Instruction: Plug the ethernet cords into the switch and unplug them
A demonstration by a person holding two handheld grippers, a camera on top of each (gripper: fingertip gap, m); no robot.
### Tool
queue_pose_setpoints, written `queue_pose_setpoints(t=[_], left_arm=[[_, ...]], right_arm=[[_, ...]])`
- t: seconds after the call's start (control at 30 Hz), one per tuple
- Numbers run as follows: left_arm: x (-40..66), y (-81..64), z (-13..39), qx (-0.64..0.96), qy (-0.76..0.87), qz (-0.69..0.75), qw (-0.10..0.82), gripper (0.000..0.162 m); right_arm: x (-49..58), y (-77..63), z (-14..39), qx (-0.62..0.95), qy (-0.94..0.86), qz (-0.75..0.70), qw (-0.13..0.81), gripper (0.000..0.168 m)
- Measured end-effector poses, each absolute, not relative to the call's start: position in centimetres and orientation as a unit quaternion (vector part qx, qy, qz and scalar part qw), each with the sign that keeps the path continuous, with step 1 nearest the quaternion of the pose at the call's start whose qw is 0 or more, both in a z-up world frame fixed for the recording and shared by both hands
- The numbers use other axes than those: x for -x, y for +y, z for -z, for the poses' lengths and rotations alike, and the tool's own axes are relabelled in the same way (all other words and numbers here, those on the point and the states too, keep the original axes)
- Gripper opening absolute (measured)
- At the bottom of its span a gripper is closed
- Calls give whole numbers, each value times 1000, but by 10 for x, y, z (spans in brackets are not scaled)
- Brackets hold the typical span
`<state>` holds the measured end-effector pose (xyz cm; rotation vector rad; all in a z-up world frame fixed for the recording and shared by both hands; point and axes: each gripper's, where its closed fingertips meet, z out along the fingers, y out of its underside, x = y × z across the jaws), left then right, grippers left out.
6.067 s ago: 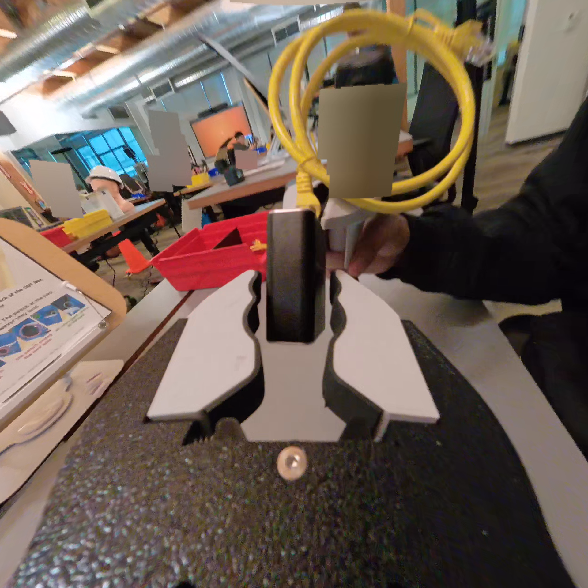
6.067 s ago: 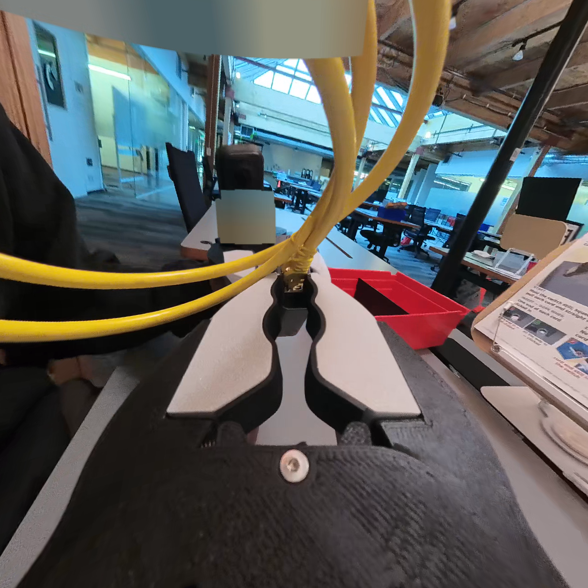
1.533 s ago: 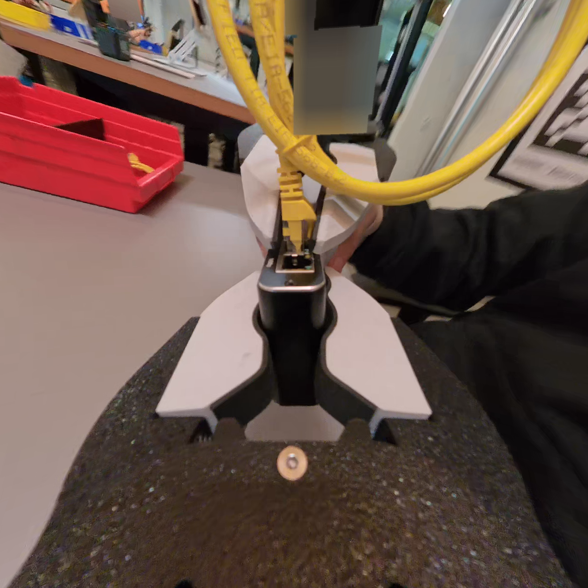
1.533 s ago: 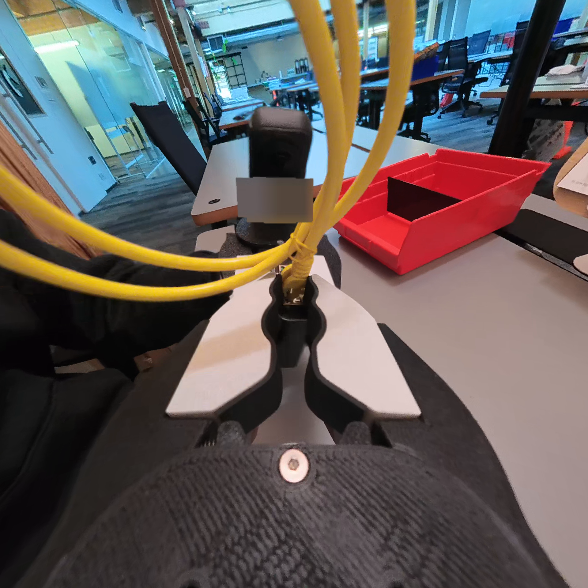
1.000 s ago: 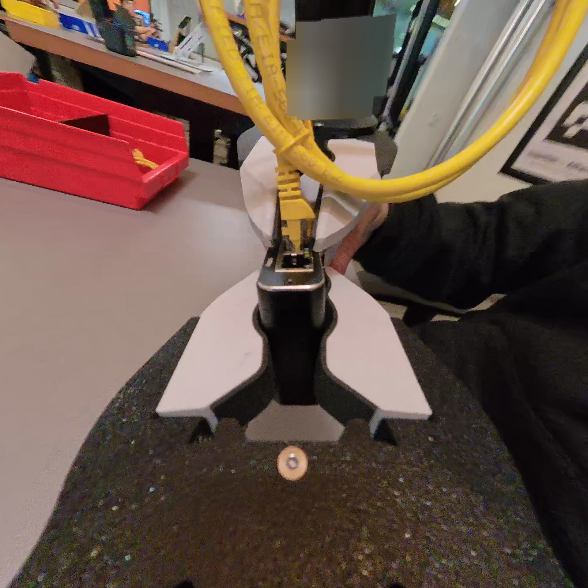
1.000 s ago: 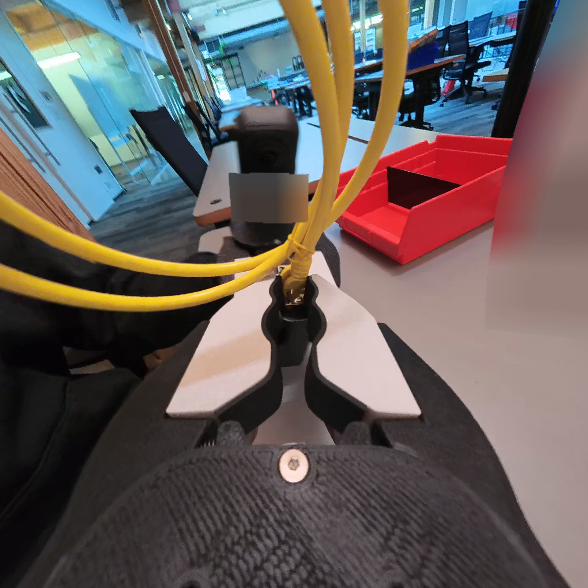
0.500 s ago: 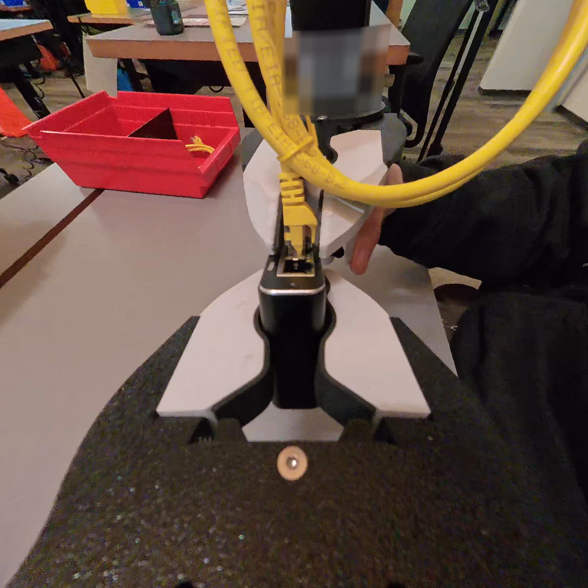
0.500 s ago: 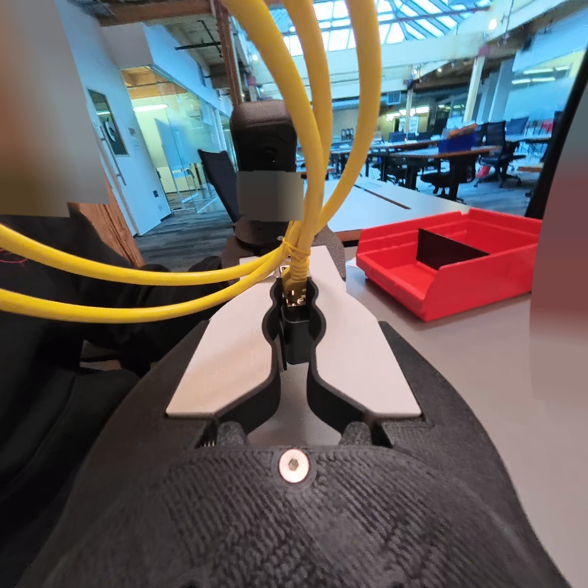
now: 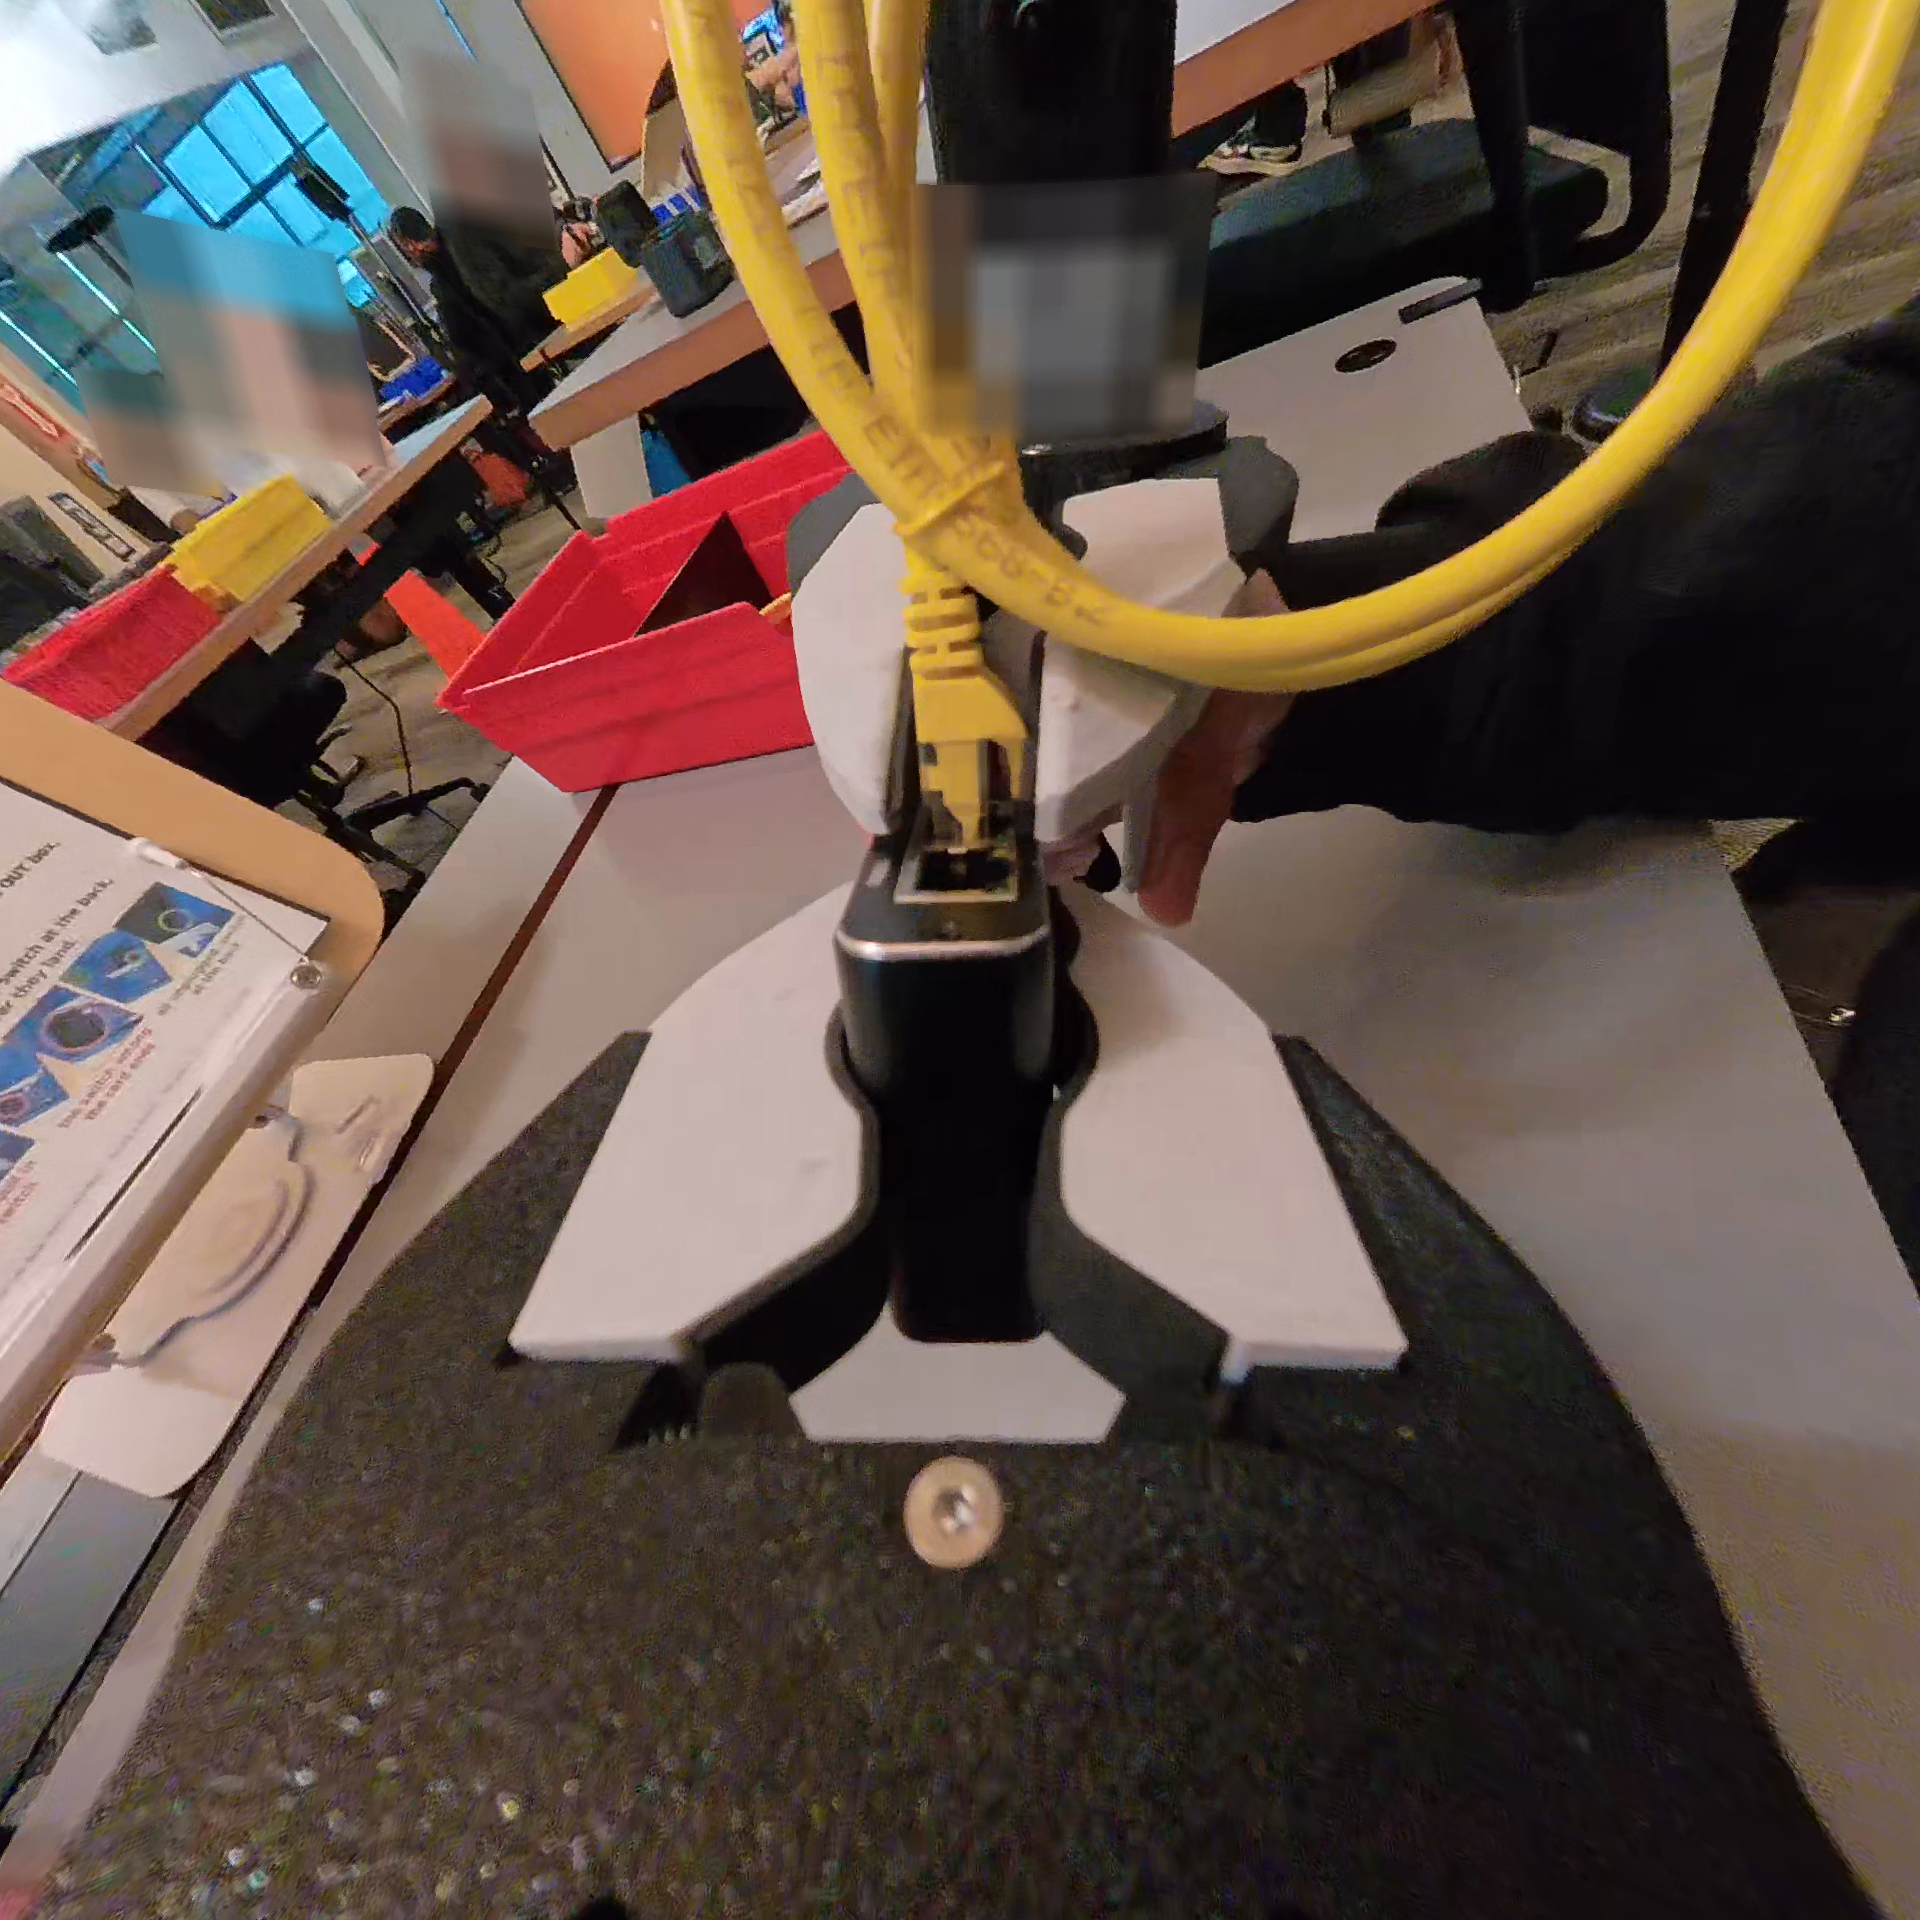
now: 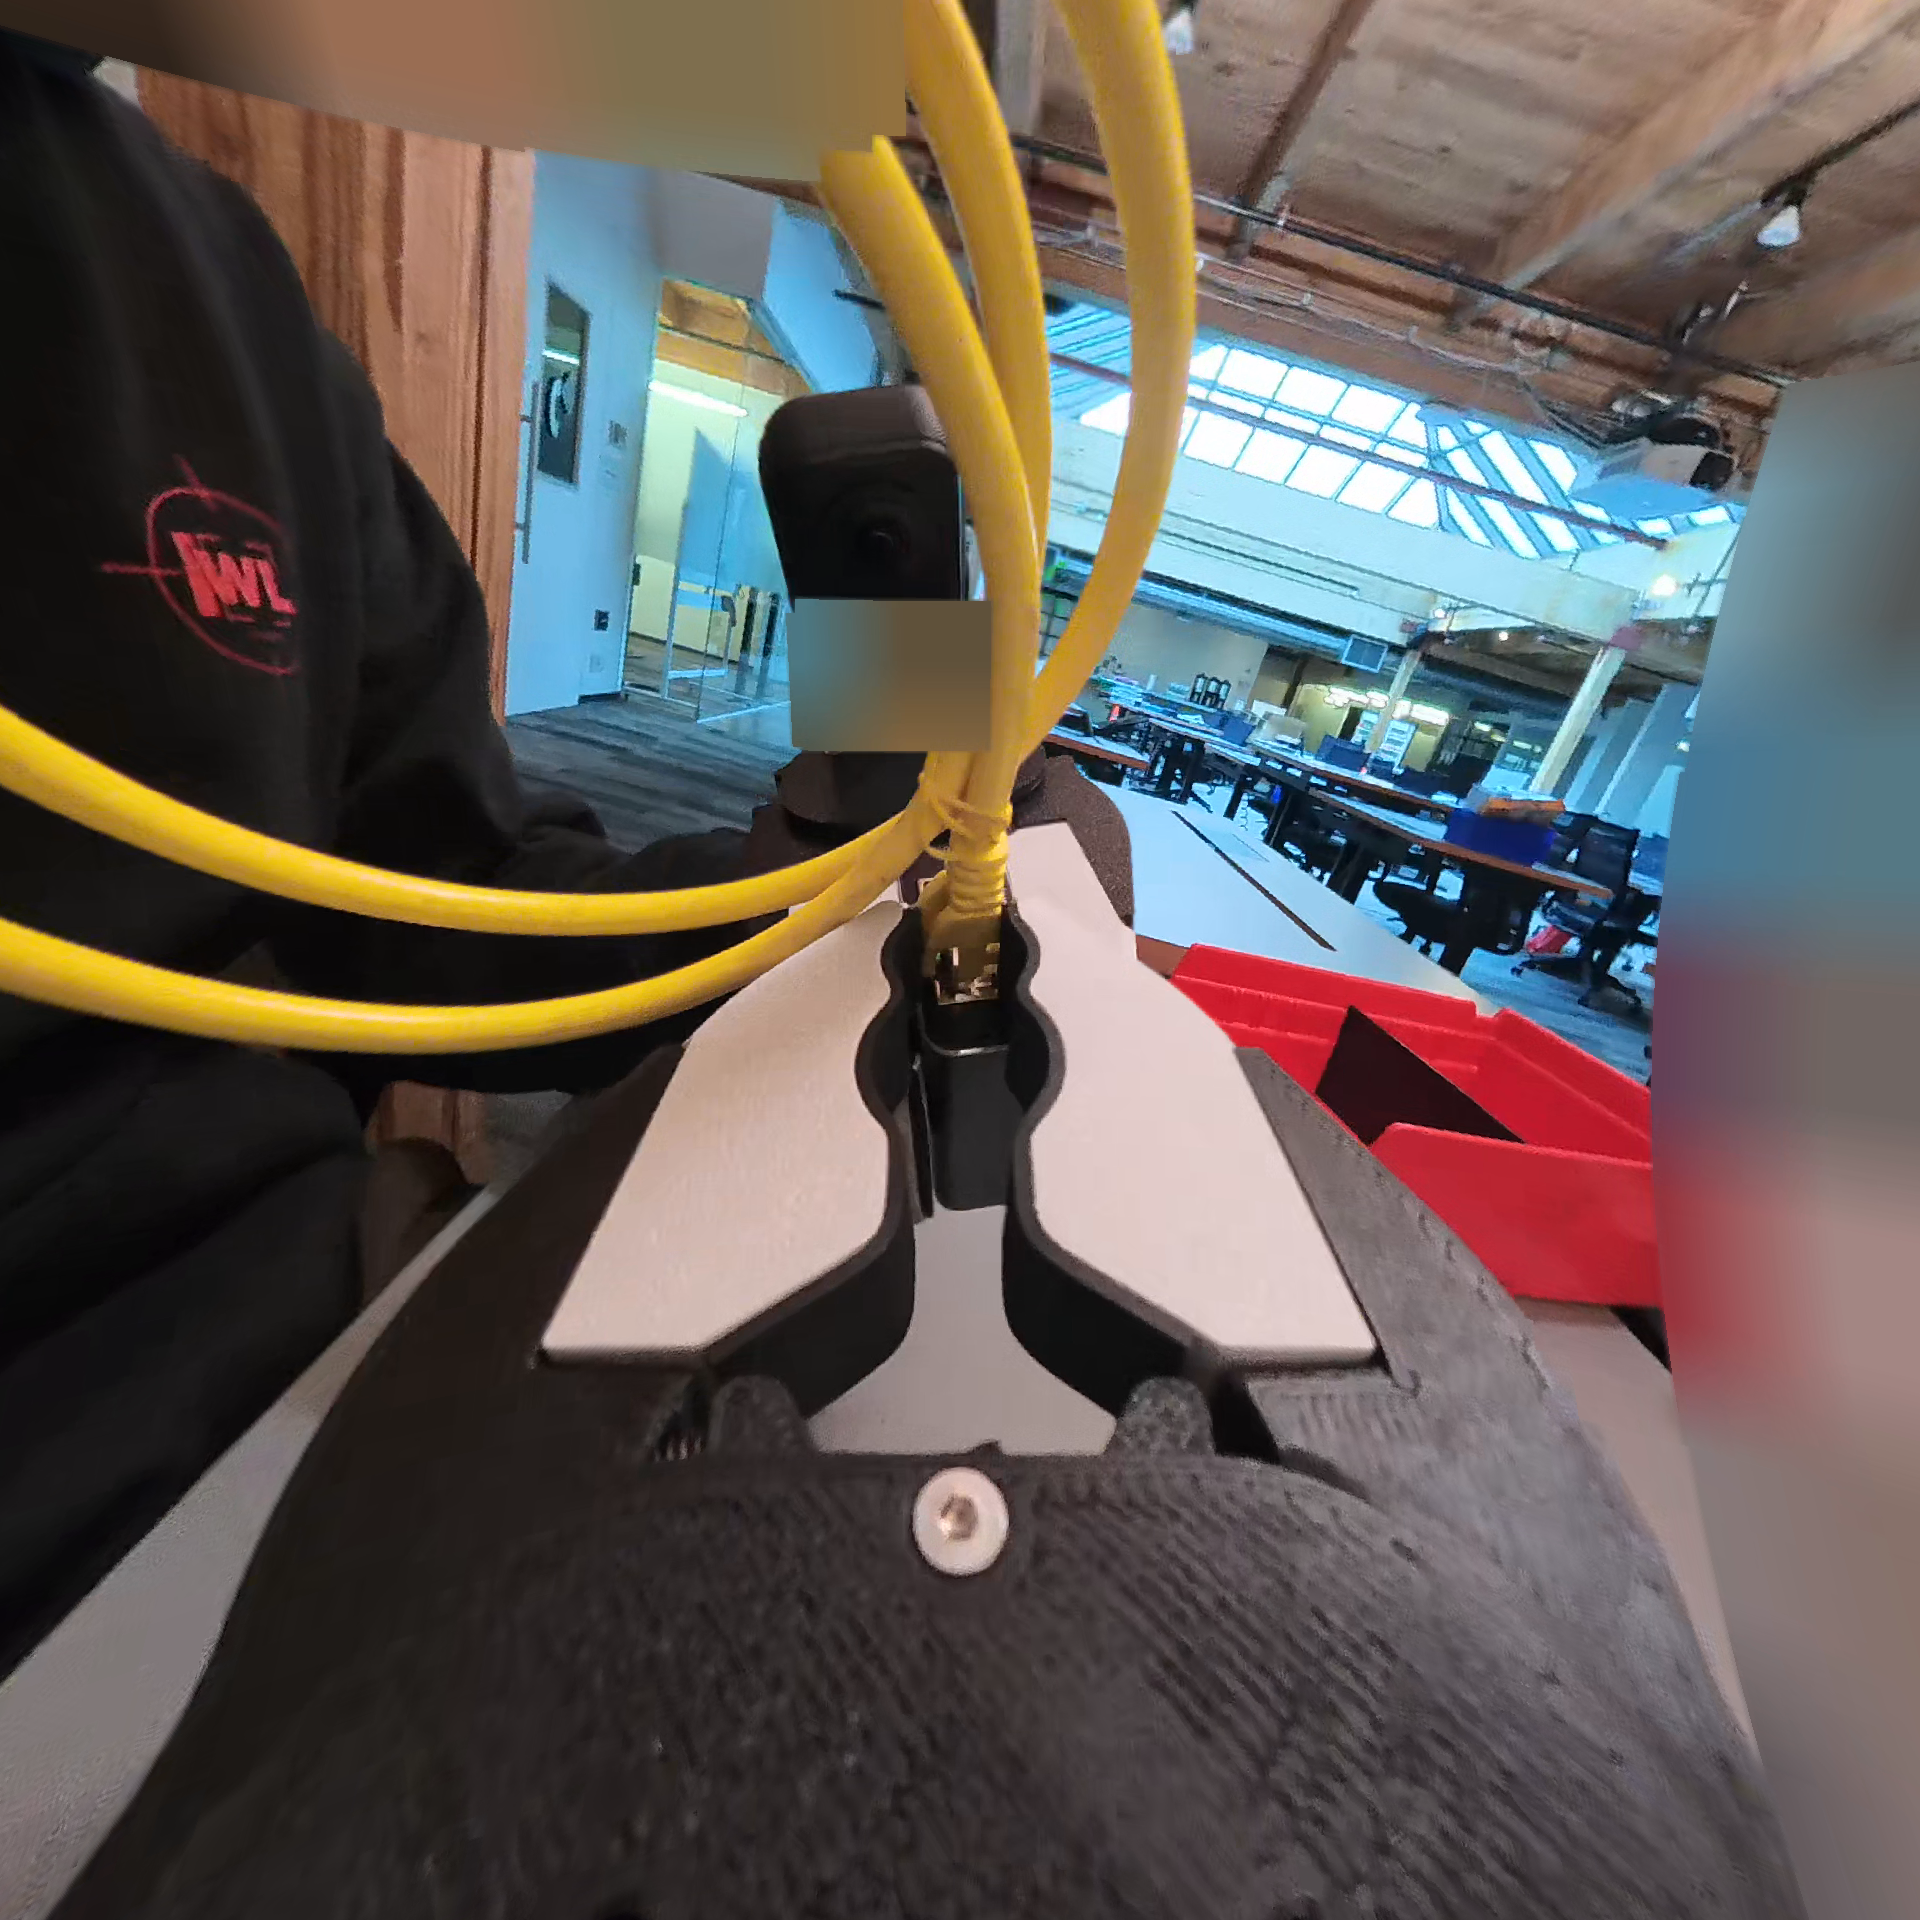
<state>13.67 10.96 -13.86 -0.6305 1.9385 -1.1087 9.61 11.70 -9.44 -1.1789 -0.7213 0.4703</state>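
Your left tongs [image 9: 951,1013] are clamped on the black switch [image 9: 943,1039], held above the counter [image 9: 1455,1039]. Your right tongs [image 10: 961,997] pinch the plug [image 9: 961,743] of the yellow ethernet cord [image 9: 1351,623] at the port mouth (seemingly not seated). Keep plug and port in line and push straight. The red bin [image 9: 634,665] holds a black divider and some yellow cord.

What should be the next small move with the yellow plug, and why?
Probably push the yellow plug straight down into the switch. The right tool holds the plug with its tip at the port's mouth, apparently not seated, while the left tool clamps the switch upright.
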Motion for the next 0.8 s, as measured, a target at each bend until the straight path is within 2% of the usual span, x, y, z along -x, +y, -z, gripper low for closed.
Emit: queue_pose_setpoints(t=[0.3, 0.8], left_arm=[[-144, 112, 138, 228, 760, 422, 438, 28], [-141, 120, 137, 233, 761, 417, 439, 27]], right_arm=[[-98, 115, 97, 508, -341, -210, 763, 15], [-109, 108, 94, 507, -335, -199, 769, 13]])
